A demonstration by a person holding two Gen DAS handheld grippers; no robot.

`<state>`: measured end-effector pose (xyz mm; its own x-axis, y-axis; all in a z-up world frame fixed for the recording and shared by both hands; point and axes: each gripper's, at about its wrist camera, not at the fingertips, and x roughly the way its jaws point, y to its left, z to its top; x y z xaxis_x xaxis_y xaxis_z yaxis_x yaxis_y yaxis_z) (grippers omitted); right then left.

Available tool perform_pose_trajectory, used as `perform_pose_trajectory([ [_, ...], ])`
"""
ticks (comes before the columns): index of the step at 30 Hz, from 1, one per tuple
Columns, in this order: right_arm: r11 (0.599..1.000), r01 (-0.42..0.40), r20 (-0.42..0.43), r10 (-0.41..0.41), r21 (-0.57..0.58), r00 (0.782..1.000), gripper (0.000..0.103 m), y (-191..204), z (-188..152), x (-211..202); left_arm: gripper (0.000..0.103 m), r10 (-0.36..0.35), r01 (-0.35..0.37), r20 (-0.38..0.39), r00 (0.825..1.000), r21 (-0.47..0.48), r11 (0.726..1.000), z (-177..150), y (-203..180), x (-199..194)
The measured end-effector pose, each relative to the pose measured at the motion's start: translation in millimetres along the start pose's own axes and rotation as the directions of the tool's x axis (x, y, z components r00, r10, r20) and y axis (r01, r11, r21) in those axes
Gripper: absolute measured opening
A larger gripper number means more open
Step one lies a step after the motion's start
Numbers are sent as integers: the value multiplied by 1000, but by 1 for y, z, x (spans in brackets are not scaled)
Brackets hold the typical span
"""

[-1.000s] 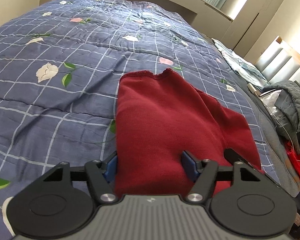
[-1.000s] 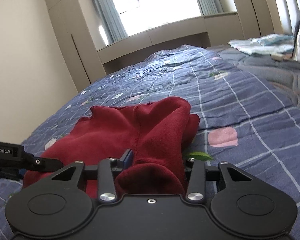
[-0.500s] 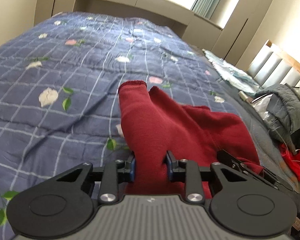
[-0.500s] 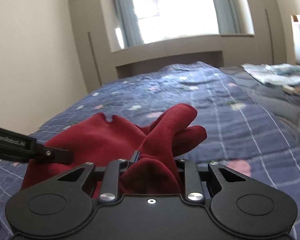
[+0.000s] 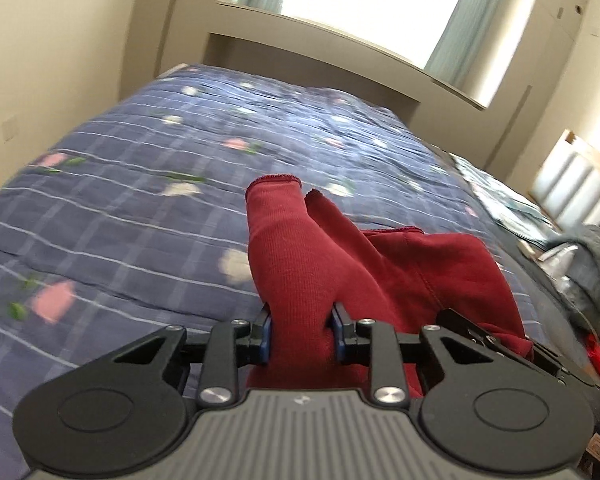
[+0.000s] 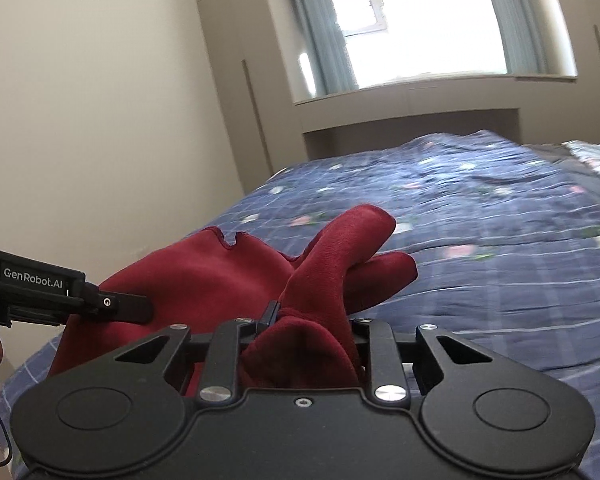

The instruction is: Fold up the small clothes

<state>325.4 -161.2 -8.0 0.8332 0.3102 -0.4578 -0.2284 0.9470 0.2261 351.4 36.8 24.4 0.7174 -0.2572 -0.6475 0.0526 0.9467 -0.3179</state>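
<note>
A dark red knit garment [image 5: 300, 264] is held up above the blue floral quilt [image 5: 140, 200]. My left gripper [image 5: 302, 326] is shut on one bunched edge of it; the cloth stands up between the blue pads. My right gripper [image 6: 312, 332] is shut on another bunched part of the same red garment [image 6: 324, 264], with folds sticking out ahead. The left gripper's body also shows at the left of the right wrist view [image 6: 80, 300], beside the cloth. The right gripper's body shows at the lower right of the left wrist view [image 5: 500, 344].
The bed fills both views, with a wall [image 6: 100, 120] on its left side and a window [image 6: 420, 20] with cabinets at the far end. A grey garment pile [image 5: 588, 256] and a padded headboard [image 5: 572, 184] lie at the right.
Both grippers have risen with the red garment, lifting it off the quilt. The left gripper, open a second ago, closed on the cloth; the views tilt up toward the window.
</note>
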Motion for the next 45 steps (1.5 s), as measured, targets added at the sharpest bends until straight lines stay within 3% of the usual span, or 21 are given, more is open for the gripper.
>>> perform_pose_trajectory([
  [6,999,-27,-42,28,25,999,26,34,-8,35,30,61,-61,8,998,-43,997,9,53,0],
  [12,1000,-11,-94,13,14,995,27,46,-25,50,30,69,-71,-21,997,-104,992,-3,91,13],
  [18,1000,8,-115,-7,14,993,30,40,-31,50,31,62,-67,-41,997,-130,989,-16,102,20],
  [27,997,79,-162,-79,-8,984,47,34,-27,51,41,79,-92,-86,993,-160,983,-15,102,22],
  [29,995,96,-159,-97,-15,982,58,33,-25,46,44,97,-111,-88,991,-164,980,-15,101,19],
  [34,995,103,-117,-104,-20,988,79,34,-16,20,75,119,-127,-52,991,-176,976,-14,96,0],
  [38,994,104,-76,-106,-28,991,92,38,-6,-9,87,129,-128,-4,992,-158,979,-13,85,-22],
  [42,995,95,-19,-95,-39,995,101,44,2,-47,100,136,-130,48,989,-118,984,-17,67,-51],
  [45,995,91,21,-90,-48,996,102,50,4,-78,102,152,-145,93,984,-76,987,-22,52,-75],
])
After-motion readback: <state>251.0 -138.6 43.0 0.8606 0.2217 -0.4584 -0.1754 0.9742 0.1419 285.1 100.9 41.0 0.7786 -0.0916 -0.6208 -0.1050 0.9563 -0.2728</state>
